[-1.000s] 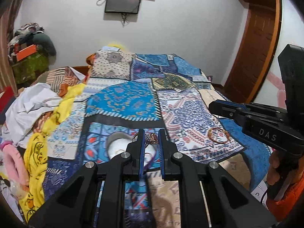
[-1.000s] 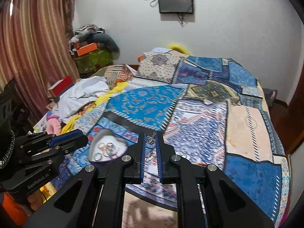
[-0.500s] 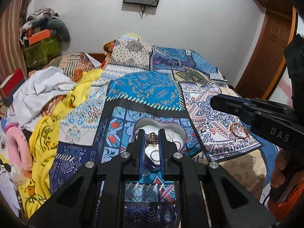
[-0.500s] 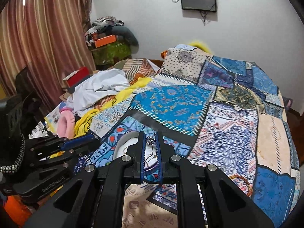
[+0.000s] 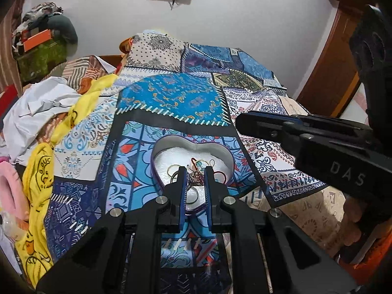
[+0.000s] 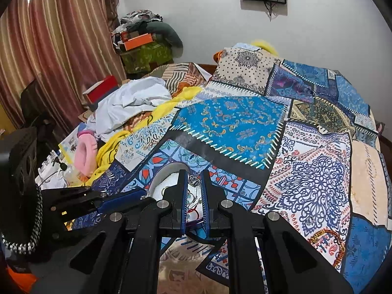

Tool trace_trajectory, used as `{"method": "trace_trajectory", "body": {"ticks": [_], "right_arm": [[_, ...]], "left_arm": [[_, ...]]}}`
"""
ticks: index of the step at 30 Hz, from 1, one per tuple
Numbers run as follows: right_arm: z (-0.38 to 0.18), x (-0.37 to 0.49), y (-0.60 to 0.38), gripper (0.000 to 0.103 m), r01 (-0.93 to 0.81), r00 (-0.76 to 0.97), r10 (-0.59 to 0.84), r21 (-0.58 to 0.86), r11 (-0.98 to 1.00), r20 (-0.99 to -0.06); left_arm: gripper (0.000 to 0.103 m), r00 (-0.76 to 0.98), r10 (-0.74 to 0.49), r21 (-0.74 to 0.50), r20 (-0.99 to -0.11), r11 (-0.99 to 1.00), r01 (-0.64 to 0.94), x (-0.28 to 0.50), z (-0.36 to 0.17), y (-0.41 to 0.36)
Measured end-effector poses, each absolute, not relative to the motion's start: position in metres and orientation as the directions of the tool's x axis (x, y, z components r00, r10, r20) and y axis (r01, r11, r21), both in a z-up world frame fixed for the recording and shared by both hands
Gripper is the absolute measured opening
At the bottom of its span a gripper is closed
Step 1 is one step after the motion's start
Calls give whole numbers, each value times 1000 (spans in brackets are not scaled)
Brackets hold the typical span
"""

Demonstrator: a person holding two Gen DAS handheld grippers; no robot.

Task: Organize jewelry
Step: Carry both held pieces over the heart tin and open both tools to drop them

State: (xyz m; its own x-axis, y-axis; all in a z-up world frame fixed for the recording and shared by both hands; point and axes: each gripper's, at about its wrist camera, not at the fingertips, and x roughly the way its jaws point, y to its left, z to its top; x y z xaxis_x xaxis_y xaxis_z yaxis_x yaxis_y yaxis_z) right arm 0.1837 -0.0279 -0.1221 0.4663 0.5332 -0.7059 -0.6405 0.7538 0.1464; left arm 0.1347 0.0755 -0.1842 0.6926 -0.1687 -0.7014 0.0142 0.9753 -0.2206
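Observation:
A heart-shaped white tin (image 5: 171, 147) lies open on the patchwork bedspread (image 5: 171, 95) and holds several bangles and rings. My left gripper (image 5: 195, 175) is shut on an ornate brown ring (image 5: 194, 178) and hovers over the tin's near part. My right gripper (image 6: 193, 178) is shut on a silver pendant (image 6: 194, 181) whose thin chain hangs down between the fingers, above the tin (image 6: 161, 178). The right gripper also shows in the left wrist view (image 5: 247, 122), to the right of the tin. The left gripper shows at lower left of the right wrist view (image 6: 137, 193).
A beaded orange bangle (image 6: 328, 241) lies on the bedspread at lower right. White and yellow clothes (image 5: 49, 107) and a pink item (image 6: 84, 152) are piled on the bed's left side. A wooden door (image 5: 325, 68) stands at right.
Both grippers have moved over the heart-shaped tin and come down closer to it, each still holding its piece. The bangle has left the left wrist view.

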Motion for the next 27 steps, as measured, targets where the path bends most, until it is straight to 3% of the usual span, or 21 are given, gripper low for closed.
{"method": "trace_trajectory", "body": {"ticks": [27], "right_arm": [[-156,203,-24,11,-629,312,537,253,735,-784]], "left_arm": [[12,673,-170,-211,-720,977,21,145,-186,72]]}}
